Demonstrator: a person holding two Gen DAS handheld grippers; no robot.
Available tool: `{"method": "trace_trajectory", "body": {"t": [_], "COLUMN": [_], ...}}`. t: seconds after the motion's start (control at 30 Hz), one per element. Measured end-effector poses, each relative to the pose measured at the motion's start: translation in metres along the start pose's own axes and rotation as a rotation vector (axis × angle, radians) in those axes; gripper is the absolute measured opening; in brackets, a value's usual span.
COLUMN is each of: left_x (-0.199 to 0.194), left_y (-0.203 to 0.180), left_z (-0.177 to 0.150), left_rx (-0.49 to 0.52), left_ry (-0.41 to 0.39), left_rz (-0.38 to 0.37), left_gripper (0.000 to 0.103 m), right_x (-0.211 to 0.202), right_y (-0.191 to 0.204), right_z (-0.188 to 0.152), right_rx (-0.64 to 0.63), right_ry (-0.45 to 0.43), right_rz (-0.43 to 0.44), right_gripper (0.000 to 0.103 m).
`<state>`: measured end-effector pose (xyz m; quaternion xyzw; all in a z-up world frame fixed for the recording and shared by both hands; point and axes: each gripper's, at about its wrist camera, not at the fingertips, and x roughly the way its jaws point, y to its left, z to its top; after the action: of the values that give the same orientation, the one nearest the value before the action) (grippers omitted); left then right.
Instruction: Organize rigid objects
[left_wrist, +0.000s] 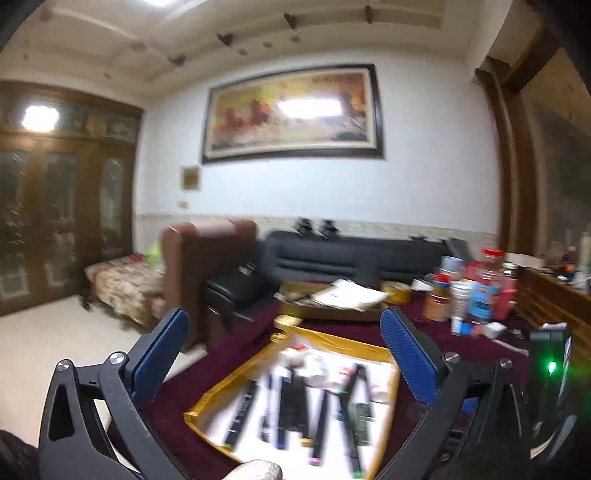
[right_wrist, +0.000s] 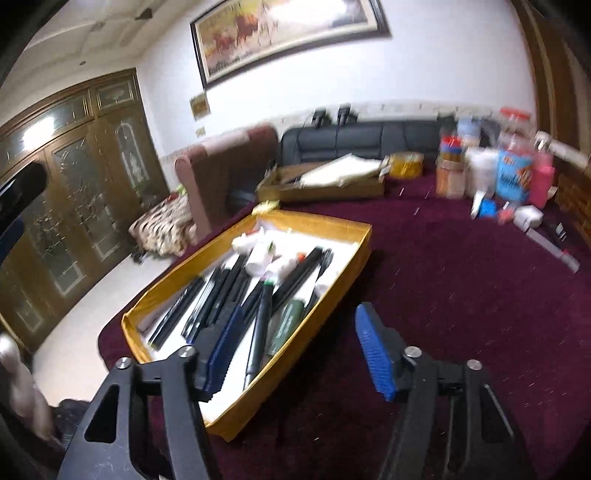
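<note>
A shallow yellow box (left_wrist: 207, 397) (right_wrist: 177, 282) with a white floor lies on the maroon cloth. It holds several dark pens and markers (left_wrist: 291, 406) (right_wrist: 236, 295), white items at its far end (right_wrist: 258, 251) and a dark green flat item (right_wrist: 286, 323). My left gripper (left_wrist: 284, 328) is open and empty, raised above the box. My right gripper (right_wrist: 299, 328) is open and empty, over the box's near right edge. Both views are blurred.
A second cardboard tray (right_wrist: 321, 184) with white papers lies farther back. Jars, cups, a red-lidded bottle and a pink bottle (right_wrist: 491, 170) crowd the far right. A brown armchair (right_wrist: 225, 166) and a black sofa (right_wrist: 362, 140) stand behind the table.
</note>
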<state>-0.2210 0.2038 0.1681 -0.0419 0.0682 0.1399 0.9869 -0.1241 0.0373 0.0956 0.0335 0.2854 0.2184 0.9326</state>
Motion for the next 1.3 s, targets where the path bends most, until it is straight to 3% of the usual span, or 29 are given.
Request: {"method": "trace_trajectory", "body": {"t": [0.03, 0.17, 0.23, 0.3, 0.33, 0.47, 0.73, 1.3], "left_x": [0.0, -0.017, -0.02, -0.01, -0.003, 0.023, 0.063, 0.096], "left_y": [0.0, 0.001, 0.003, 0.004, 0.002, -0.016, -0.013, 0.01], "left_z": [0.004, 0.018, 0.021, 0.02, 0.017, -0.003, -0.038, -0.062], "left_rx": [-0.011, -0.056, -0.084, -0.103, -0.09, -0.009, -0.031, -0.082], "left_ry": [-0.002, -0.103, -0.1, -0.04, -0.004, 0.111, 0.323, 0.445], "left_rz": [-0.002, 0.027, -0.033, -0.097, -0.091, 0.01, 0.058, 0.089], "left_gripper": [0.103, 0.103, 0.103, 0.103, 0.103, 0.103, 0.103, 0.103], "right_x": [-0.006, -0.031, -0.038, -0.039, -0.038, -0.022, 0.015, 0.042], "right_y": [0.001, 0.007, 0.009, 0.01, 0.011, 0.023, 0.048, 0.057], "right_z": [0.0, -0.002, -0.003, -0.005, -0.006, -0.01, -0.029, -0.034], "right_rx": [-0.018, -0.078, -0.092, -0.099, -0.103, -0.179, -0.346, -0.387], "right_ry": [-0.037, -0.198, -0.266, -0.304, -0.306, -0.241, -0.075, 0.034], "right_rz": [-0.022, -0.126, -0.175, -0.206, -0.208, -0.228, -0.232, -0.187], "right_gripper": [0.065, 0.099, 0.102, 0.102, 0.102, 0.102, 0.102, 0.102]}}
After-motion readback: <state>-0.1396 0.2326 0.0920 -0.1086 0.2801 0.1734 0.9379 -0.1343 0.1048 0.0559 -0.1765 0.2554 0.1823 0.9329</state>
